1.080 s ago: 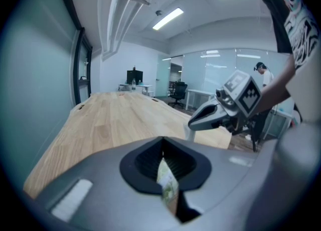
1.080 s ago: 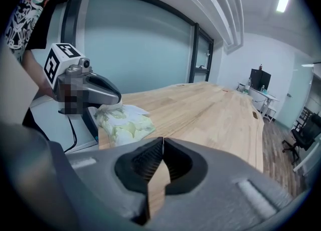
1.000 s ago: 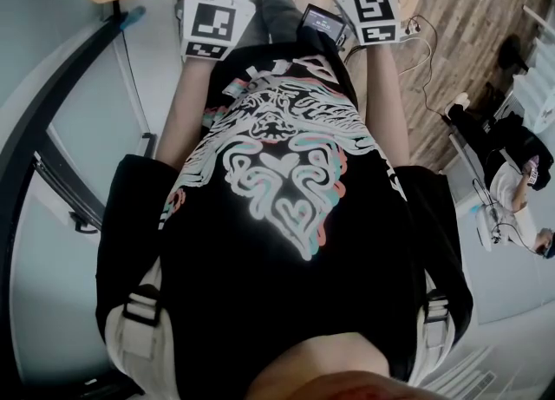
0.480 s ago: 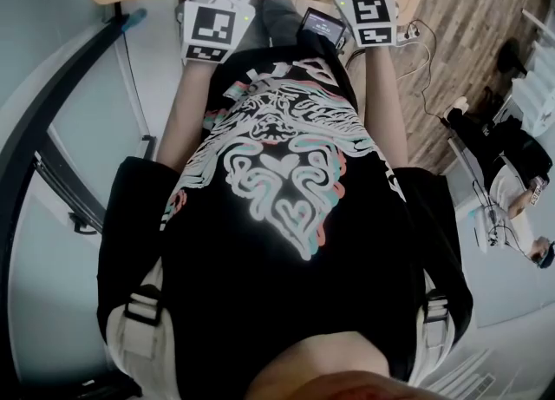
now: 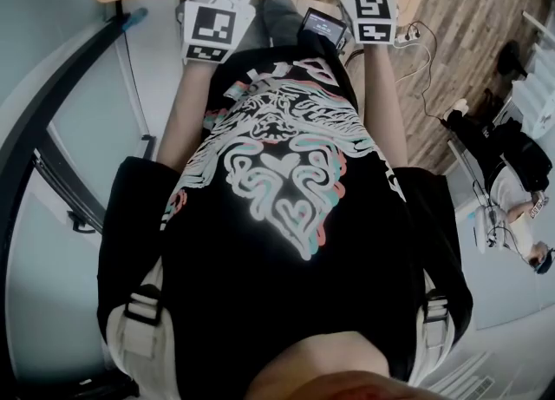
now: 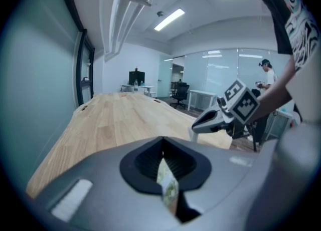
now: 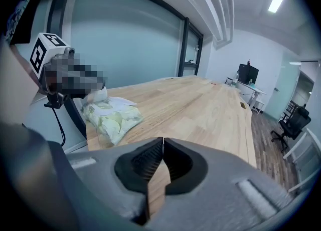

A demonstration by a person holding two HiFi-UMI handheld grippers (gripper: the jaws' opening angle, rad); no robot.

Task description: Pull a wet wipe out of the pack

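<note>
Shows a pale green wet-wipe pack point(image 7: 111, 117) lying flat on the near corner of a long wooden table point(image 7: 200, 109), close to the edge. Looks soft and pillowy under thin, crinkled film. Likely light and slick on the outside, and apt to slide or lift off the wood if tugged without being pinned.

Shows the left gripper point(image 6: 163, 150) clamped shut on a thin sliver of pale green patterned material between its ribbed pads. Probably the end seam of the pack, though hard to tell from a wipe's corner at this angle. Places that gripper, in the right gripper view, at the pack's far-left end, touching it.

Shows the right gripper point(image 7: 163, 142) pressed fully together with nothing in it, held over bare wood, near the pack but apart from it.

Best to take hold at the opening on the top face, not clearly visible here, and to pinch only the exposed fold of one wipe. Calls for opening the right jaws first, then a firm pinch on damp, limp, slightly stretchy cloth. Then a steady pull up and away from the anchoring left gripper. Risks tearing the wipe or dragging out a second one.
</note>
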